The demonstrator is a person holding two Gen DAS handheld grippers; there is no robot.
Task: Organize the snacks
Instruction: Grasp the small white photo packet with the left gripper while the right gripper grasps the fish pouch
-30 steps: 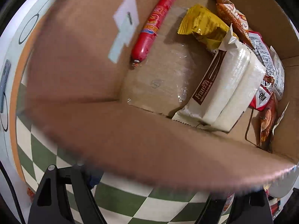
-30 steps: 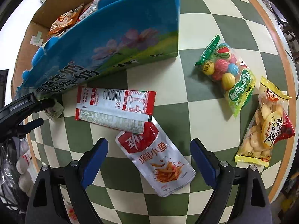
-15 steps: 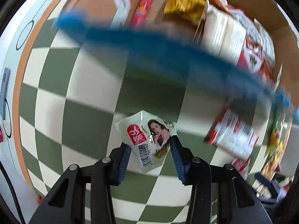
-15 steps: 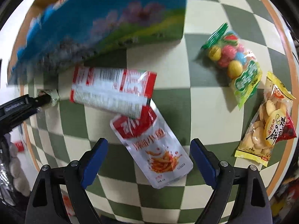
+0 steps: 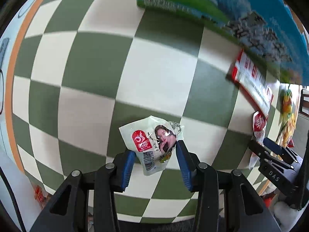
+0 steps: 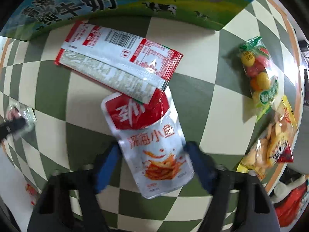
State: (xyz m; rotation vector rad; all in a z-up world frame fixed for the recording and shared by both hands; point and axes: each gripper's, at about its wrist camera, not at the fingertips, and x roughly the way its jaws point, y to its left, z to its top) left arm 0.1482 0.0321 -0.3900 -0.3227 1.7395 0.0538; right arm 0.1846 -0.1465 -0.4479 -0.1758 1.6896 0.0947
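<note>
Snack pouch (image 6: 154, 147) with the red top lies flat on the checked tabletop (image 6: 193, 89) directly under the right gripper (image 6: 150, 166), long axis running away between jaws closing toward its sides, while the left gripper (image 5: 154, 164) pinches a small white packet (image 5: 152, 145)

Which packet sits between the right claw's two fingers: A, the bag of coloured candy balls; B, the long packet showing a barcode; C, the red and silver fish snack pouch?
C: the fish snack pouch lies between the closing right claw, with the others apart.
</note>
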